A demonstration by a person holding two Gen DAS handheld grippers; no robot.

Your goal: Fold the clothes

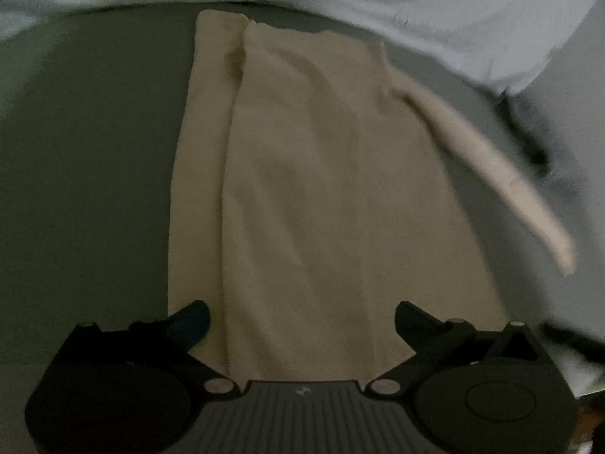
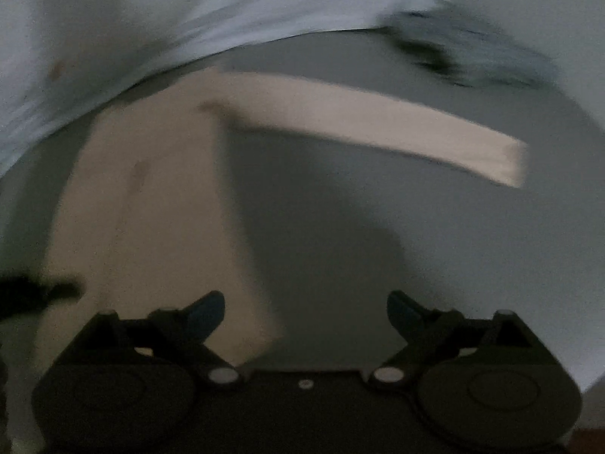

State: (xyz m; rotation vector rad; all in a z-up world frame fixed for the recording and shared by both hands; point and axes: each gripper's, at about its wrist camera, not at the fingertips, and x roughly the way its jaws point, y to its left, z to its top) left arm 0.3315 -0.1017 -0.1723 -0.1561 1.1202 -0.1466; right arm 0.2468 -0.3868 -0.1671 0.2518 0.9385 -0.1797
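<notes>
Both my tongs, left gripper (image 1: 302, 319) and right gripper (image 2: 306, 312), stand spread wide and pinch nothing. My beige long-sleeved top (image 1: 325, 189) lies mid-frame on the grey bed sheet (image 1: 94, 189): one side looks folded in, while its other sleeve (image 2: 378, 125) reaches toward the right edge, unfolded.

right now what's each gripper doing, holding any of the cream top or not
Left gripper: open, jaws wide, the cream garment lies under it, not gripped.
Right gripper: open, jaws wide, holding nothing; the sleeve lies ahead, apart.
</notes>
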